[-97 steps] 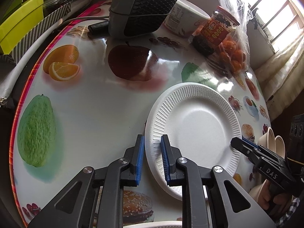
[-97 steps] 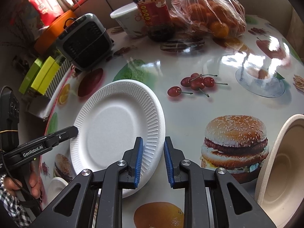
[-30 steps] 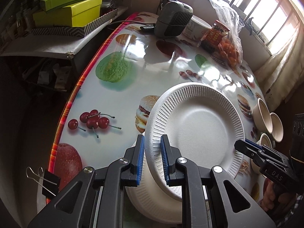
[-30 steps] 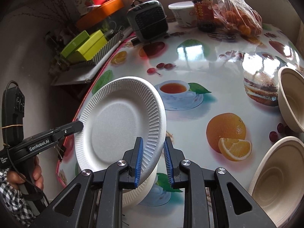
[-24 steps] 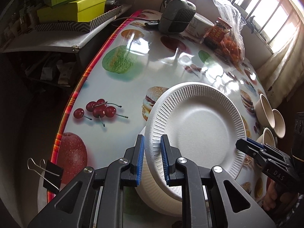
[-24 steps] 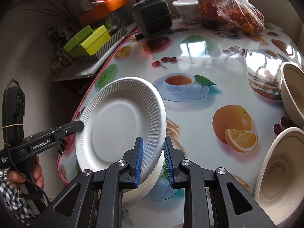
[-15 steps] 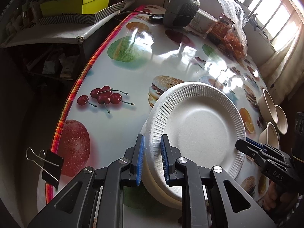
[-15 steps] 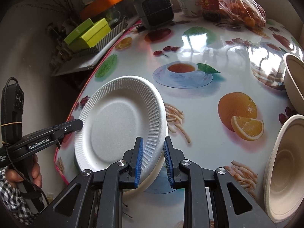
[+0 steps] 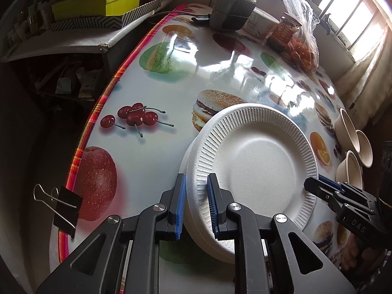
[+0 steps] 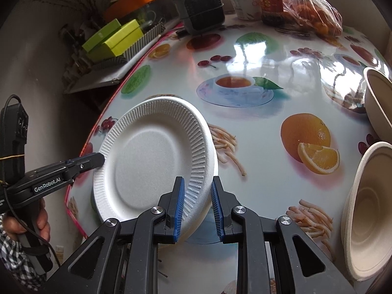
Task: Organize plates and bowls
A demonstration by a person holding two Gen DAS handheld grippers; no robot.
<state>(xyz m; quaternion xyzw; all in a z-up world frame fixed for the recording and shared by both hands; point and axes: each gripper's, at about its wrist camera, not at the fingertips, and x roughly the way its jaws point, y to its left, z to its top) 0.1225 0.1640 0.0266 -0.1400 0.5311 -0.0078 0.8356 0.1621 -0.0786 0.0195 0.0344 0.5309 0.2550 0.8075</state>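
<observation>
A white ribbed foam plate (image 9: 254, 164) (image 10: 152, 154) is held between both grippers, just over a stack of like white plates (image 9: 213, 243) (image 10: 215, 169) near the table's front-left edge; whether it touches the stack I cannot tell. My left gripper (image 9: 196, 183) is shut on the plate's left rim, and it shows from the side in the right wrist view (image 10: 98, 159). My right gripper (image 10: 197, 186) is shut on the opposite rim and appears in the left wrist view (image 9: 318, 186). Several beige bowls (image 9: 350, 132) (image 10: 367, 210) stand on the table's right side.
A black binder clip (image 9: 66, 205) grips the tablecloth edge at the left. At the far end stand a dark heater (image 9: 232, 12), a jar (image 9: 281, 34), a white tub (image 10: 245, 2) and a bag of oranges (image 9: 303, 46). Green boxes (image 9: 98, 2) lie on a side shelf.
Both grippers have carried the plate from the far part of the table to its near edge and lowered it onto the plate stack. Their grip is unchanged.
</observation>
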